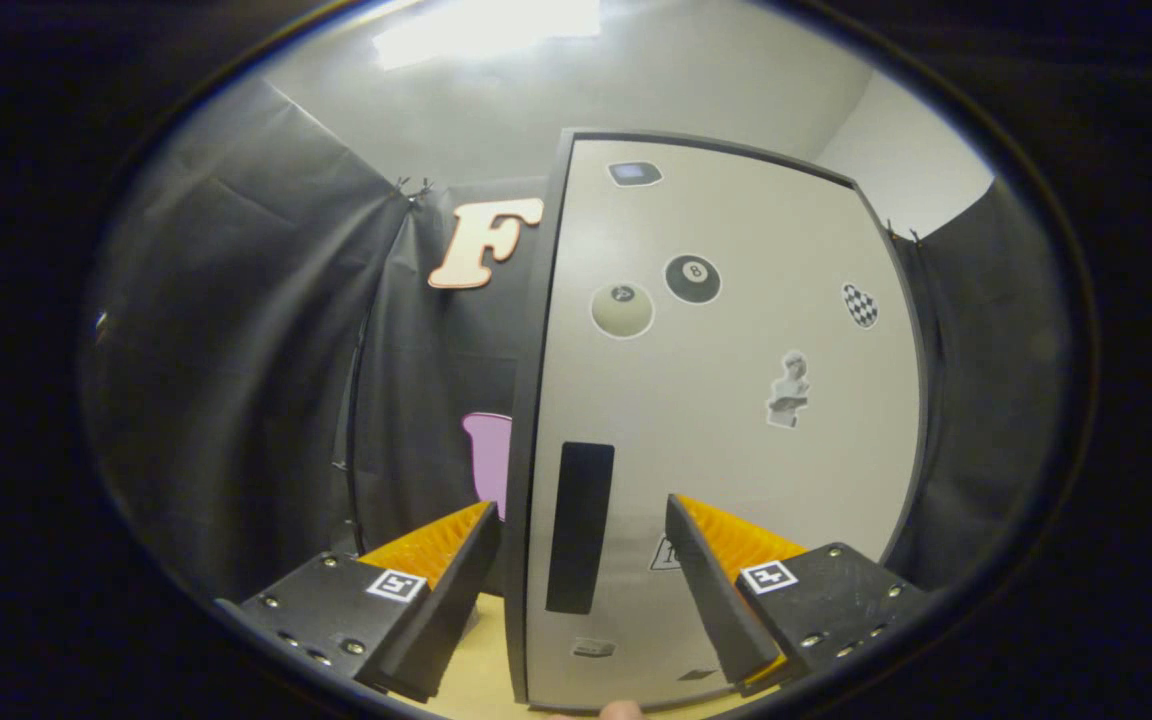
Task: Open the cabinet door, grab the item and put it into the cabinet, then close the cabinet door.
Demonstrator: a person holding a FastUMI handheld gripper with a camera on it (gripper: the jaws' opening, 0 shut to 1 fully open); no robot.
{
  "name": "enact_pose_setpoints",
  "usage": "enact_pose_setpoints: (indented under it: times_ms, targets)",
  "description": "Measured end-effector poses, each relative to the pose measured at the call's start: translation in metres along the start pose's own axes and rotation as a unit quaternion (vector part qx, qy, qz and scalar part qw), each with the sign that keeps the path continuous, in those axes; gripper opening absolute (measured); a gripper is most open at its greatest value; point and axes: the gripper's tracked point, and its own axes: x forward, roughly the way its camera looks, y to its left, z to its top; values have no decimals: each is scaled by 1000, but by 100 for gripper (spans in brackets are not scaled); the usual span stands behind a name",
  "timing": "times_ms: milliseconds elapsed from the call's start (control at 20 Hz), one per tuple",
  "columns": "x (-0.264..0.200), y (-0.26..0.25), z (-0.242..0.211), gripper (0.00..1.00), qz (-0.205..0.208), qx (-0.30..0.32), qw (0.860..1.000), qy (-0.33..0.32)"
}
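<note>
A tall cabinet stands just ahead of me, its pale grey door (726, 400) shut and framed in black. Several stickers dot the door, among them two billiard balls. A black vertical handle (579, 527) sits near the door's left edge, low down. My gripper (584, 520) is open, with the handle and the door's left edge between its two fingers. I cannot tell whether the fingers touch the door. The item is somewhere I cannot see.
The cabinet stands on a light wooden tabletop (481, 670). Black cloth walls hang left and right of the cabinet. A fingertip (621, 710) shows at the bottom, below the door.
</note>
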Motion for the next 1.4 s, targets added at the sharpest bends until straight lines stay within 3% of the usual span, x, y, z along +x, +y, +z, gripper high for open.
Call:
enact_pose_setpoints:
  times_ms: [400,650,850,900,950,1400]
  targets:
    - [31,-5,-43,97,-21,-46,997,54]
    - [39,-1,-53,54,-26,-30,997,70]
    - [40,3,-54,28,-19,-15,997,73]
    - [40,2,-55,28,-21,-1,997,81]
    - [43,2,-56,19,-23,4,996,82]
    - [10,0,-51,19,-41,19,994,101]
